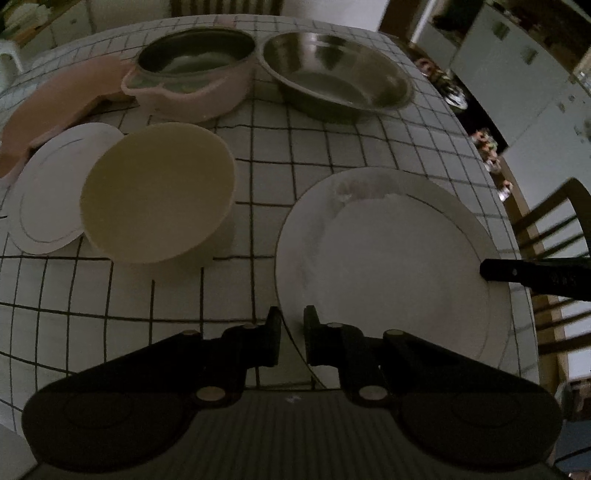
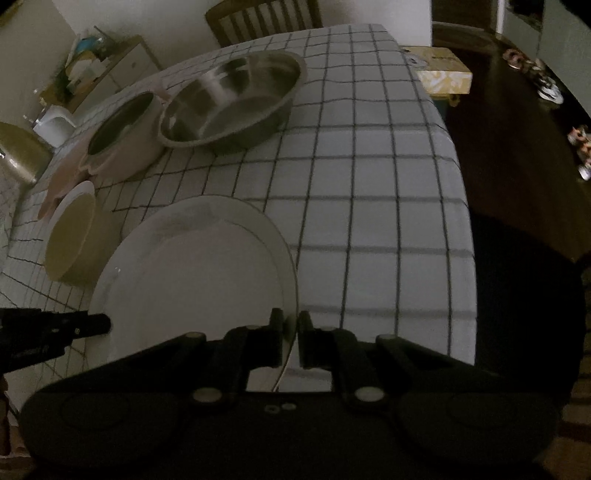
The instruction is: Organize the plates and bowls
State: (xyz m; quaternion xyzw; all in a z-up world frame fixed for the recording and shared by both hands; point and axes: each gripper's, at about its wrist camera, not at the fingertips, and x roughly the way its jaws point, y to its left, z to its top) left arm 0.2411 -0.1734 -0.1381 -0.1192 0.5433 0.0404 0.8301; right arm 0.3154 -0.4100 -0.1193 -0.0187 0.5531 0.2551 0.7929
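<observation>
A large white plate (image 1: 388, 258) lies on the checked tablecloth; it also shows in the right wrist view (image 2: 192, 273). My left gripper (image 1: 291, 325) is shut on the plate's near-left rim. My right gripper (image 2: 291, 328) is shut on the plate's opposite rim; it shows as a black finger (image 1: 517, 275) at the right of the left wrist view. A cream bowl (image 1: 159, 192) sits left of the plate, partly over a small white plate (image 1: 48, 192). A steel bowl (image 1: 336, 74) and a pink pot (image 1: 192, 74) stand at the back.
The table edge (image 2: 461, 221) drops off to the right. Wooden chairs stand at the right (image 1: 554, 236) and behind the table (image 2: 258, 18). A pink lid-like piece (image 1: 55, 107) lies at the back left. A yellow box (image 2: 443, 75) sits beyond the table's corner.
</observation>
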